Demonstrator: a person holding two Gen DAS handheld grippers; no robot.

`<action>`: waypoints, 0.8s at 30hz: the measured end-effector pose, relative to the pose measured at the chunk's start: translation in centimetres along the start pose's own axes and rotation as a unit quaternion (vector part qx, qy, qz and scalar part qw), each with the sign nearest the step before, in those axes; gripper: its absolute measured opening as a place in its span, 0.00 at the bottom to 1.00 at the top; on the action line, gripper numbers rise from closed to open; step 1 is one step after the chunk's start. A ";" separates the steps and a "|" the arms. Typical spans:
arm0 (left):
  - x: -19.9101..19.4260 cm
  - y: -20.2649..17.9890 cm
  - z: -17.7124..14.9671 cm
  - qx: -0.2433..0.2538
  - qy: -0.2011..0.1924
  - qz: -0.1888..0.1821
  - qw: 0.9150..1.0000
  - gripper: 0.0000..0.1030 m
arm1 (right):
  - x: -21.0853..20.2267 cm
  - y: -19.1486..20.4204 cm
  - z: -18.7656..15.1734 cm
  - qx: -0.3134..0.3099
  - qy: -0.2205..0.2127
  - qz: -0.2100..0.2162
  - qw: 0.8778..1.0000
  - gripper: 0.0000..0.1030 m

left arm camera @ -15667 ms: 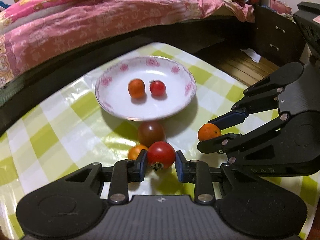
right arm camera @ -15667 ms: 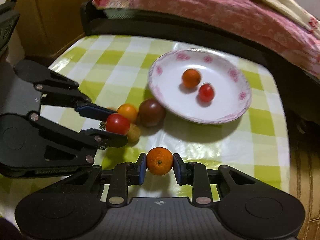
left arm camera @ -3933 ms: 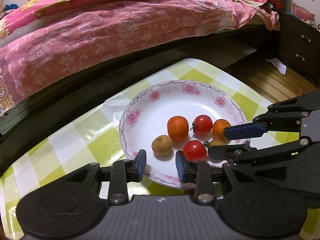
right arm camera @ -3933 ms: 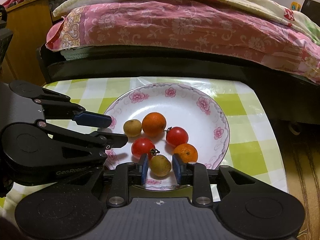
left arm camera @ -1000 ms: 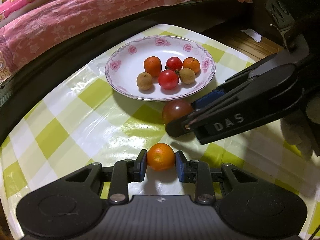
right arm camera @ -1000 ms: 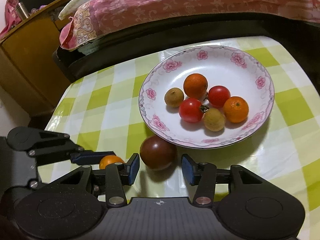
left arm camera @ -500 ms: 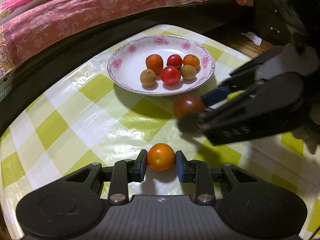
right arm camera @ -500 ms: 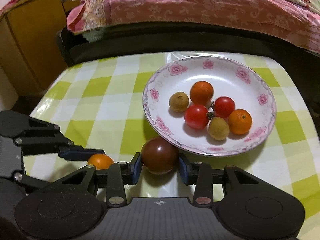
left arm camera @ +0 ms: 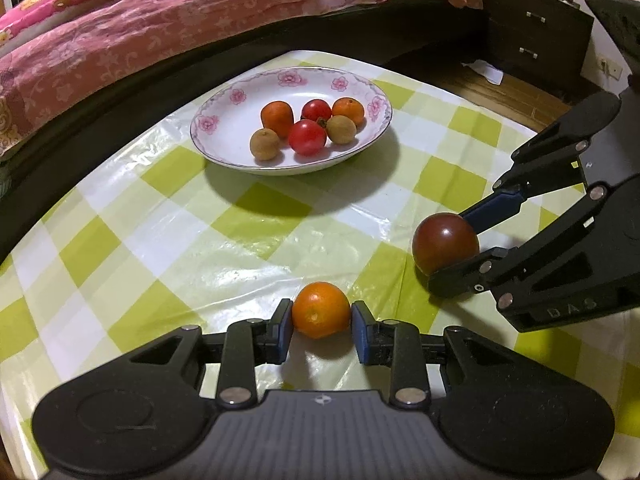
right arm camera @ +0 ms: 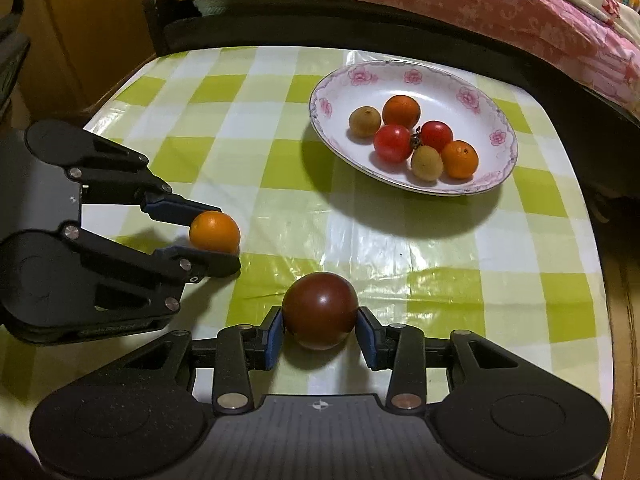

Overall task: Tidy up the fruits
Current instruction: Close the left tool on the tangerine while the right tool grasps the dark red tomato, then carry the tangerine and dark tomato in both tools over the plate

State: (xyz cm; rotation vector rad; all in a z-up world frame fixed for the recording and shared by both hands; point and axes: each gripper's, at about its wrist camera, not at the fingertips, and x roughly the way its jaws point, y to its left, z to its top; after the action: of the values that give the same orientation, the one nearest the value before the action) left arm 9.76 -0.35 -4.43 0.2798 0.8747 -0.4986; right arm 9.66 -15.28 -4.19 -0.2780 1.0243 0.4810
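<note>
The left hand-held gripper [left arm camera: 321,326] is clamped on a small orange fruit [left arm camera: 321,310], its blue pads pressed to either side, and the right hand-held gripper [right arm camera: 320,334] is clamped the same way on a larger dark red tomato [right arm camera: 320,310]. Both fruits sit low over the counter [right arm camera: 248,128], which wears a glossy green-and-white checked cover; whether either fruit touches the cover or hangs just above it is hard to tell. Ahead of both grippers, well apart from their tips, stands the flowered plate [right arm camera: 486,92], which holds six small fruits bunched near its middle: two orange, two red, two brownish. The likely job is to carry these last two fruits forward and set them in with the rest. The dark tomato is the chief worry: it is round, smooth and wider than the pads that hold it, so a light squeeze could let it roll out mid-carry, while a hard one might bruise or split the skin. The two grippers are close side by side, the left one's tip just left of the right one's, so moving both to the plate at once risks a knock between them. A drop onto the crowded middle of the plate could nudge the resting fruits over the shallow rim, and the slick cover would let anything loose roll toward the counter's edge.
</note>
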 end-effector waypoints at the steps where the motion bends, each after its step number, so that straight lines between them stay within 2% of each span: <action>1: 0.0 0.0 0.0 0.000 -0.001 0.001 1.000 0.40 | 0.0 -0.2 -0.1 0.006 -0.001 0.002 1.000 0.35; 4: 0.1 -0.1 0.0 0.005 -0.005 0.008 1.000 0.43 | 0.1 -0.3 0.0 0.021 -0.011 0.003 1.000 0.37; 7: 0.2 -0.3 0.1 0.000 -0.007 0.014 1.000 0.44 | 0.0 -0.3 0.0 0.024 -0.027 0.007 0.999 0.47; 9: 0.4 -0.4 0.3 -0.003 -0.008 0.019 1.000 0.45 | -0.1 -0.2 -0.1 0.021 -0.038 0.006 0.999 0.48; 13: 0.8 -1.1 0.9 0.002 -0.008 0.036 0.999 0.45 | -0.1 -0.5 -0.2 0.018 -0.045 0.011 0.999 0.46; 16: 0.9 -1.6 1.0 0.006 -0.004 0.049 0.999 0.45 | -0.3 -0.5 0.1 0.011 -0.050 0.014 0.999 0.35; 20: 0.7 -2.1 1.2 0.010 0.010 0.064 0.998 0.38 | -0.2 -0.2 0.3 -0.006 -0.051 0.014 0.999 0.34; 22: 0.5 -2.4 1.5 0.025 0.017 0.066 0.997 0.37 | -0.3 -0.1 0.3 -0.006 -0.047 0.013 0.999 0.33; 24: 0.6 -2.2 1.6 0.016 0.022 0.060 0.998 0.37 | -0.3 -0.2 0.3 -0.004 -0.043 0.015 0.999 0.33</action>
State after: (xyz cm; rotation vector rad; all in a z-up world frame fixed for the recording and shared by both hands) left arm 9.92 -3.10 -4.00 0.3719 0.8873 -0.3962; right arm 9.79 -15.38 -3.76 -0.2471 0.9435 0.5206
